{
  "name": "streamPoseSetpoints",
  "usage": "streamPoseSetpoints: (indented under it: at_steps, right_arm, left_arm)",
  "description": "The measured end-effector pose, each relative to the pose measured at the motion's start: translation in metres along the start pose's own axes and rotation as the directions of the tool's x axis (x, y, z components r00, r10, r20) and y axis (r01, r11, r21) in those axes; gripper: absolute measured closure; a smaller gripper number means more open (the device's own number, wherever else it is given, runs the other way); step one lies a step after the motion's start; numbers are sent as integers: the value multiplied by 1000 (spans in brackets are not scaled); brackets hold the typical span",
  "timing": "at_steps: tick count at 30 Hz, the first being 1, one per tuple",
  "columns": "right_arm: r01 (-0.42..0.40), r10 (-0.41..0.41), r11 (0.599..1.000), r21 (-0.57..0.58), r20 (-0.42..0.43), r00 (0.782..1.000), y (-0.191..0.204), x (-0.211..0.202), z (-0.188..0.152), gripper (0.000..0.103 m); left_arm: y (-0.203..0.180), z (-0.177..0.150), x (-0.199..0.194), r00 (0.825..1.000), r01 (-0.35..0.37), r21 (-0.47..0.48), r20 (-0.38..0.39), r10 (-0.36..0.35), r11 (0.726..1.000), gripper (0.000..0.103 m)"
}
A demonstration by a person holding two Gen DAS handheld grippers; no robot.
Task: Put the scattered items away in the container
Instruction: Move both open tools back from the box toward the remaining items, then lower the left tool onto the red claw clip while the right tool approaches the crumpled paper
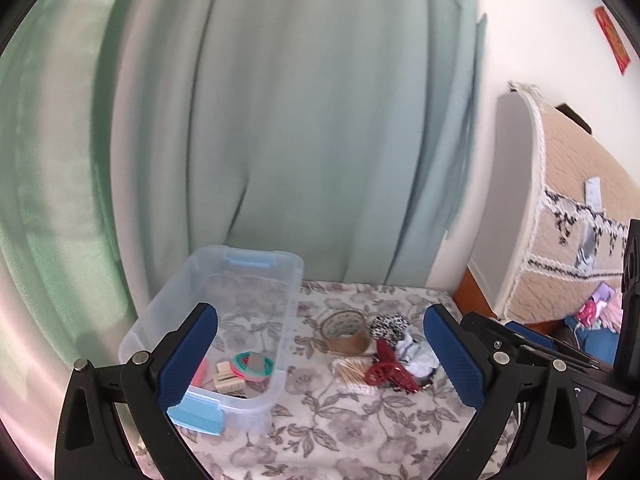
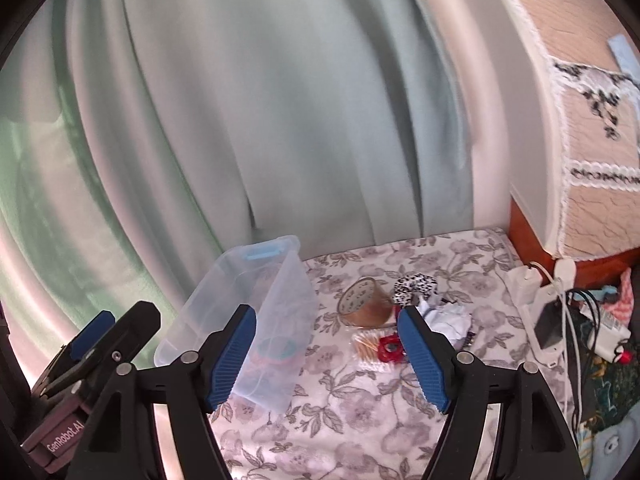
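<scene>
A clear plastic box [image 1: 280,384] with blue latches stands on the floral cloth; it also shows in the right wrist view [image 2: 280,280]. Inside lie hair ties [image 1: 254,365] and a cream clip [image 1: 226,376]. To its right lies a pile: a brown tape roll [image 1: 346,330] [image 2: 366,300], a spotted scrunchie [image 1: 388,326] [image 2: 414,286], a red claw clip [image 1: 386,370] [image 2: 389,347], a pack of toothpicks [image 1: 352,372] [image 2: 366,346] and a white cloth piece [image 1: 416,354] [image 2: 446,318]. My left gripper [image 1: 320,364] is open and empty above the box edge. My right gripper [image 2: 326,356] is open and empty before the pile.
A pale green curtain [image 1: 280,120] hangs behind the table. A cloth-covered cabinet [image 1: 568,200] stands at the right. A white power strip with cables [image 2: 536,312] lies at the right table edge. The floral cloth [image 2: 360,420] is bare near me.
</scene>
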State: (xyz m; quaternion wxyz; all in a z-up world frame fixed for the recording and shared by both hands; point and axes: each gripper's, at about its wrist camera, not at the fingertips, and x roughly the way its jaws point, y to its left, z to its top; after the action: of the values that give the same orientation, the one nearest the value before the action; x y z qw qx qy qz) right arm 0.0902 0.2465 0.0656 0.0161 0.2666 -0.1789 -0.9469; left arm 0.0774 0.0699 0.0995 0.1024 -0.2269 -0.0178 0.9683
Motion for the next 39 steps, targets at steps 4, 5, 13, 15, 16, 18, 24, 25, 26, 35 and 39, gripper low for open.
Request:
streamPoseSetpoints:
  at_steps: [4,5,13,15,16,18,24,25,26,35,39]
  right_arm:
    - [21,-22,999,40,18,1000,-24,-8,-5,25]
    - [26,-27,998,51,21,999,-30,-10,-6,25]
    - [75,-78,990,120,13,997,-73,-15,-22,25]
    - [87,-89,987,133,5,996,-81,-13,-26,25]
    - [96,-96,985,142,-2,995,-86,-12,-28,25]
    - [108,-107,981,159,-16,994,-95,-8,-33,25]
    - [123,-114,977,172,-58,992,-108,9,-44,25]
    - [126,-116,977,170,-65,991,-109,12,-46,25]
    - [130,-119,978,166,-72,990,-110,16,-48,25]
    - [143,-124,974,178,-117,985,-125,48,-63,25]
    - [156,-132,971,183,-139,981,-132,62,-70,25]
  left_arm:
    - [-19,-5,5,999,28,25,-22,-28,999,0]
    - [-24,-7,7,999,34,31,-27,-34,999,0]
    - [-49,-26,30,994,72,44,-89,-68,996,0]
    - [-55,-31,36,992,82,47,-105,-77,996,0]
    - [-58,-33,39,990,87,48,-113,-81,995,0]
    - [-64,-38,45,988,96,50,-129,-89,994,0]
    - [-63,-52,67,982,94,37,-166,-87,995,0]
    - [-63,-55,71,981,93,34,-172,-86,995,0]
    - [-63,-57,75,980,93,32,-179,-86,995,0]
    - [-58,-79,109,966,95,0,-240,-92,995,0]
    - [-56,-88,126,957,98,-12,-273,-98,995,0]
